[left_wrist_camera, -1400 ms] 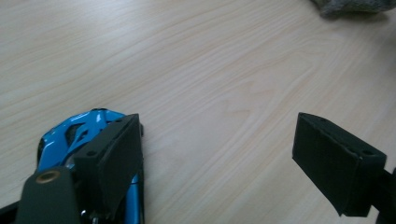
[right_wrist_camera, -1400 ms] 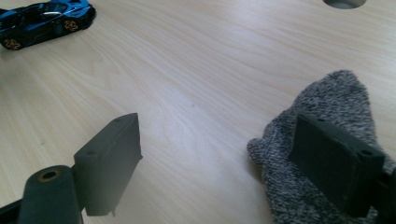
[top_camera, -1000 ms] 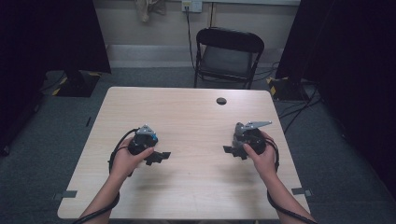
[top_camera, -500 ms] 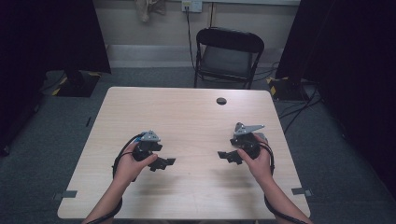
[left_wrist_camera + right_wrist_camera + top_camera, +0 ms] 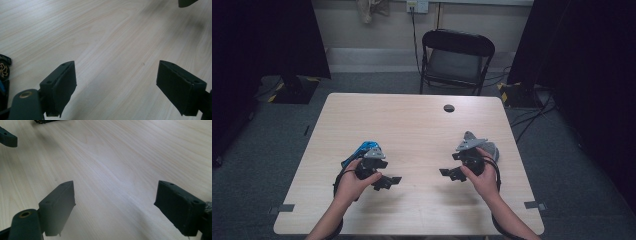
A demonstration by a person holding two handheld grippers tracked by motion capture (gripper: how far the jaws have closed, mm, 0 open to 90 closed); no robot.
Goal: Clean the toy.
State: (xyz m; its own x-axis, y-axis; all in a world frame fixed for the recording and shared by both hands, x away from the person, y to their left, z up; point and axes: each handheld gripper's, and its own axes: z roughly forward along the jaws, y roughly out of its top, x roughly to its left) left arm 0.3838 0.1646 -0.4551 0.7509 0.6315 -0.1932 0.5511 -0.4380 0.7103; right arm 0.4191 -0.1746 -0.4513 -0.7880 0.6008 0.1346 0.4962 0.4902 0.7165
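Note:
My left gripper (image 5: 388,182) is held low over the light wooden table (image 5: 412,125) at its near left, jaws pointing toward the middle. In the left gripper view it (image 5: 117,82) stands open with bare wood between the jaws. My right gripper (image 5: 450,173) is held at the near right, facing the left one, and it (image 5: 115,202) is open too, over bare wood. A blue object (image 5: 364,149) lies on the table just behind my left hand. Its dark edge with a gold-spoked wheel (image 5: 3,70) shows beside my left jaw.
A small black round thing (image 5: 449,108) lies near the table's far edge. A black folding chair (image 5: 457,57) stands behind the table. A grey rounded thing (image 5: 492,149) sits behind my right hand. Dark curtains flank the room, and cables run over the floor at right.
Both hands have drawn back toward the near edge of the table and sunk a little. The blue object now shows behind my left hand. Both grippers stay open.

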